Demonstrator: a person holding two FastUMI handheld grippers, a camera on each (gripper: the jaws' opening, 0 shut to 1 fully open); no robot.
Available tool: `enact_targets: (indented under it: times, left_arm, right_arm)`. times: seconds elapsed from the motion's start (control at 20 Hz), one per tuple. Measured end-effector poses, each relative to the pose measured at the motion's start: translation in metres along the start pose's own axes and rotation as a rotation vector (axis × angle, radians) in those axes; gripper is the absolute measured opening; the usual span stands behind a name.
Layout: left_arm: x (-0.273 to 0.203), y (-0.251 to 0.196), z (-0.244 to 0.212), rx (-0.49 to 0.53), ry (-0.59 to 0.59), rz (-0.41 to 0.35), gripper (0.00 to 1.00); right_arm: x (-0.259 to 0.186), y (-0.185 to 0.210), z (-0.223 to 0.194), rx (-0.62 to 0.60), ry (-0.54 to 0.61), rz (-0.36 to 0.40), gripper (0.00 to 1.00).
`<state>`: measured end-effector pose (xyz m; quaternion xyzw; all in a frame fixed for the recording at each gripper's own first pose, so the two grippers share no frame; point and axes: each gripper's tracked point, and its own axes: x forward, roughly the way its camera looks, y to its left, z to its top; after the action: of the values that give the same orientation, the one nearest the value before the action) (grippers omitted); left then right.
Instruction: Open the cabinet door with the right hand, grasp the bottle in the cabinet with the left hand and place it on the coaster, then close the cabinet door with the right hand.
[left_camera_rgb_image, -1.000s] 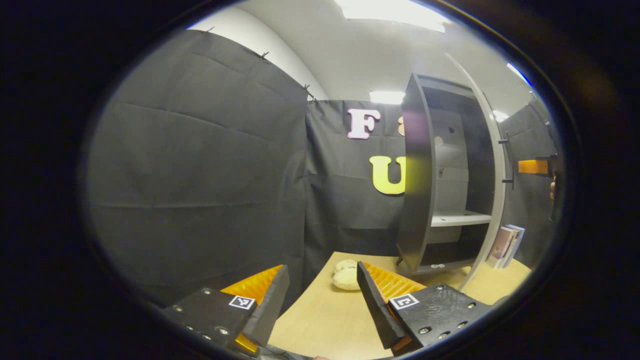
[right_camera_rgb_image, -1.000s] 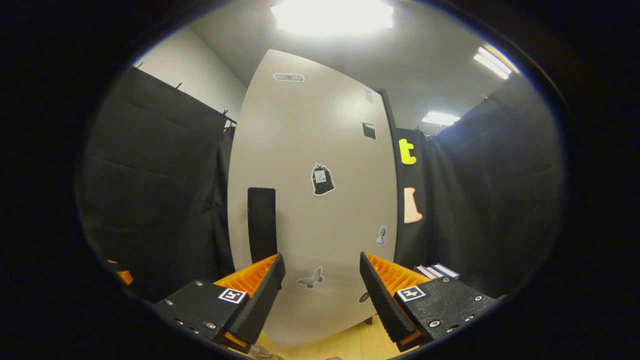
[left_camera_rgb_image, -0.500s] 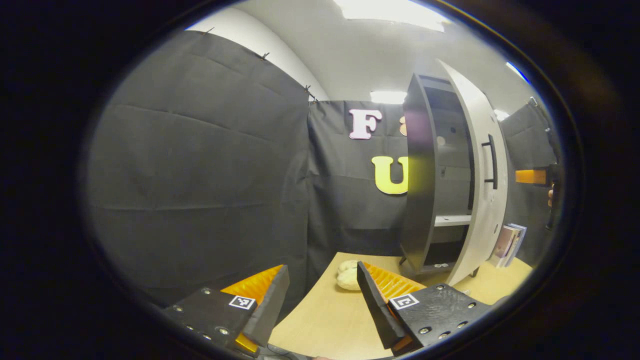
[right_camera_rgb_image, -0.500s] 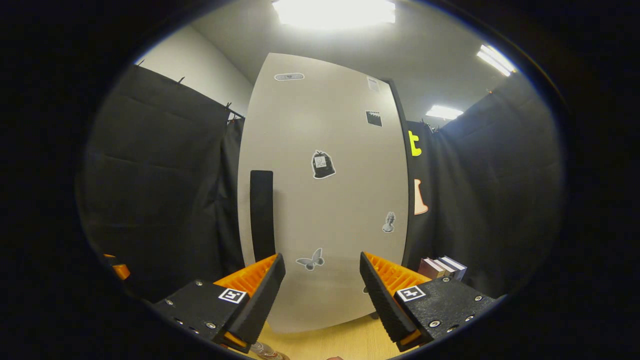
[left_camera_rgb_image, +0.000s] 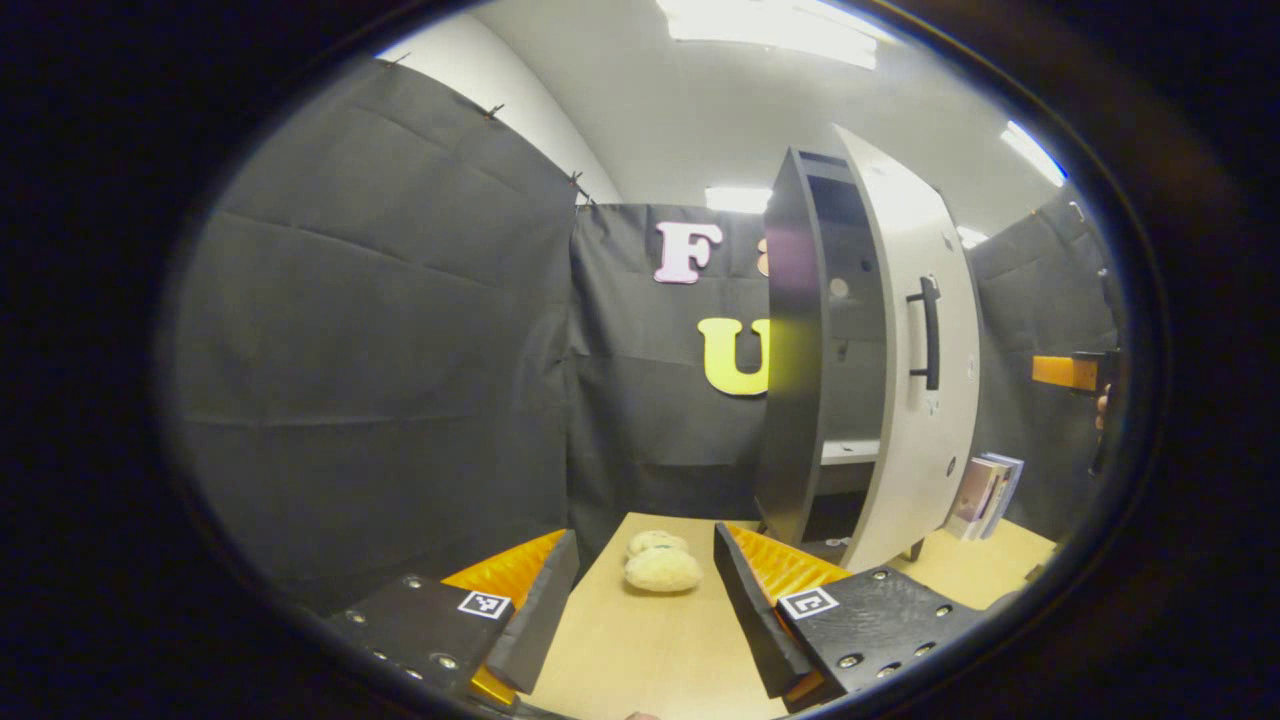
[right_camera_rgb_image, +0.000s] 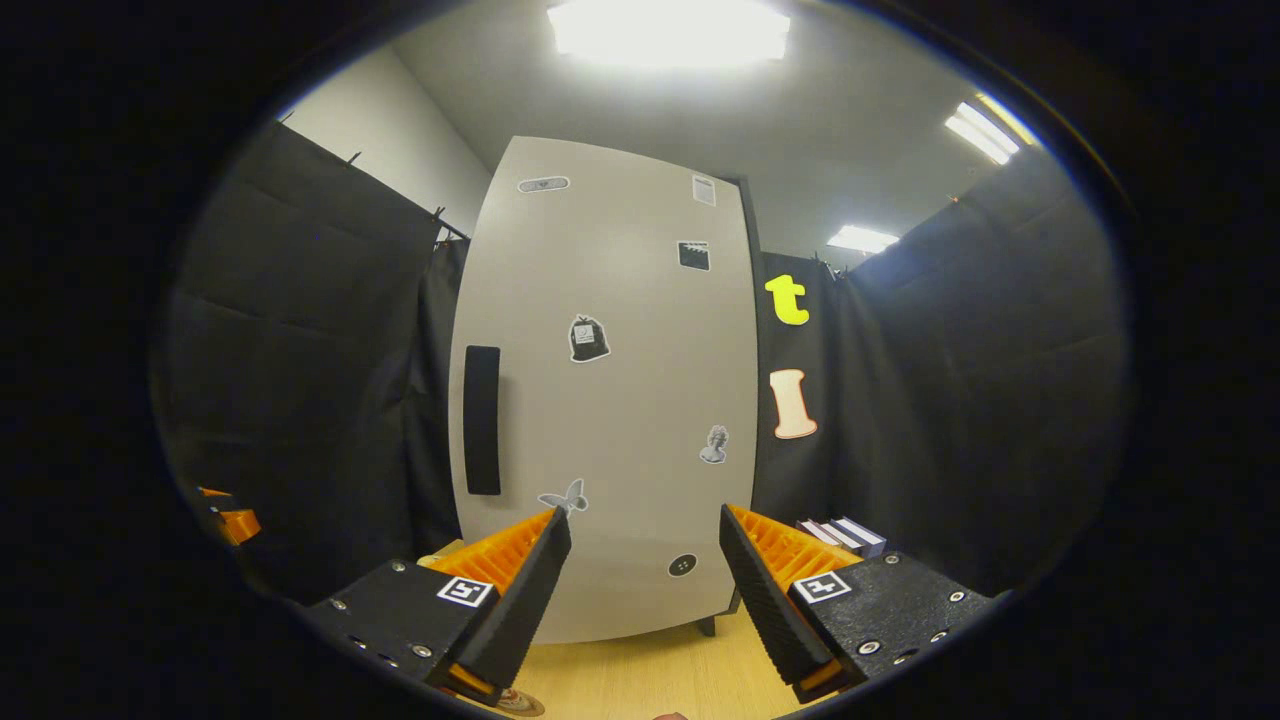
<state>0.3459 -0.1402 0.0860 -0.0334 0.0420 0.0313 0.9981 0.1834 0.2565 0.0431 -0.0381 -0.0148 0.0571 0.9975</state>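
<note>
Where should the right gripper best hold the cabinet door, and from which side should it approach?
Probably the dark vertical handle near the free edge of the cabinet door. Approach the front face with the open right gripper, fingers either side of the bar; it stands off the panel.

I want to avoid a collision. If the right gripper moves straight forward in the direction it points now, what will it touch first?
Most likely the cabinet door. The right gripper, jaws open, faces the door's pale front, right of the handle. Nothing seems to lie between, though the depth is hard to judge.

Matt smooth cabinet door (right_camera_rgb_image: 610, 400), pale wood-look table (left_camera_rgb_image: 650, 650), black cloth wall (left_camera_rgb_image: 400, 350).
</note>
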Motion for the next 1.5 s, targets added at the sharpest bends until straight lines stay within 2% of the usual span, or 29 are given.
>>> enact_targets:
  times: [0.15,0.25,0.3,0.45,0.5,0.55,0.7,0.8,0.85,1.05,1.15,1.2,1.3,1.4,1.45,1.5]
  left_arm:
    - [0.001,-0.014,0.000,-0.006,0.006,-0.030,0.81]
    - [0.002,-0.021,0.002,0.003,0.002,-0.048,0.85]
    - [0.001,-0.023,0.004,0.009,0.003,-0.054,0.82]
    - [0.000,-0.039,0.007,0.005,-0.003,-0.079,0.81]
    - [0.001,-0.043,0.008,0.005,-0.005,-0.085,0.85]
    - [0.001,-0.046,0.009,0.006,-0.008,-0.090,0.81]
    - [0.003,-0.052,0.013,0.013,-0.019,-0.098,0.82]
    - [0.003,-0.057,0.014,0.016,-0.019,-0.104,0.82]
    - [0.002,-0.060,0.014,0.017,-0.019,-0.106,0.85]
    - [0.000,-0.066,0.014,0.016,-0.014,-0.117,0.78]
    - [0.000,-0.067,0.015,0.016,-0.012,-0.116,0.82]
    - [0.000,-0.067,0.016,0.015,-0.012,-0.115,0.78]
    - [0.000,-0.068,0.016,0.016,-0.016,-0.115,0.82]
    - [0.000,-0.068,0.017,0.021,-0.020,-0.115,0.78]
    - [0.000,-0.067,0.017,0.023,-0.021,-0.116,0.82]
    - [0.000,-0.067,0.017,0.024,-0.022,-0.117,0.78]
  right_arm:
    - [-0.009,-0.026,-0.001,-0.011,0.000,-0.018,0.93]
    - [-0.015,-0.045,0.000,-0.011,-0.015,-0.038,0.93]
    - [-0.018,-0.053,0.000,-0.007,-0.020,-0.040,0.93]
    - [-0.024,-0.073,-0.001,0.001,-0.025,-0.043,0.93]
    - [-0.026,-0.079,-0.002,0.009,-0.024,-0.040,0.93]
    - [-0.027,-0.083,-0.002,0.018,-0.025,-0.036,0.93]
    - [-0.032,-0.097,-0.007,0.027,-0.022,-0.027,0.93]
    - [-0.035,-0.104,-0.013,0.030,-0.013,-0.021,0.93]
    - [-0.036,-0.107,-0.017,0.032,-0.008,-0.017,0.93]
    - [-0.037,-0.115,-0.030,0.040,0.012,-0.009,0.93]
    - [-0.037,-0.120,-0.032,0.040,0.013,-0.011,0.93]
    - [-0.038,-0.121,-0.032,0.042,0.011,-0.011,0.93]
    - [-0.038,-0.121,-0.032,0.045,0.006,-0.012,0.93]
    - [-0.036,-0.121,-0.032,0.043,0.005,-0.012,0.93]
    - [-0.036,-0.121,-0.032,0.044,0.003,-0.012,0.93]
    - [-0.036,-0.121,-0.032,0.045,0.000,-0.013,0.93]
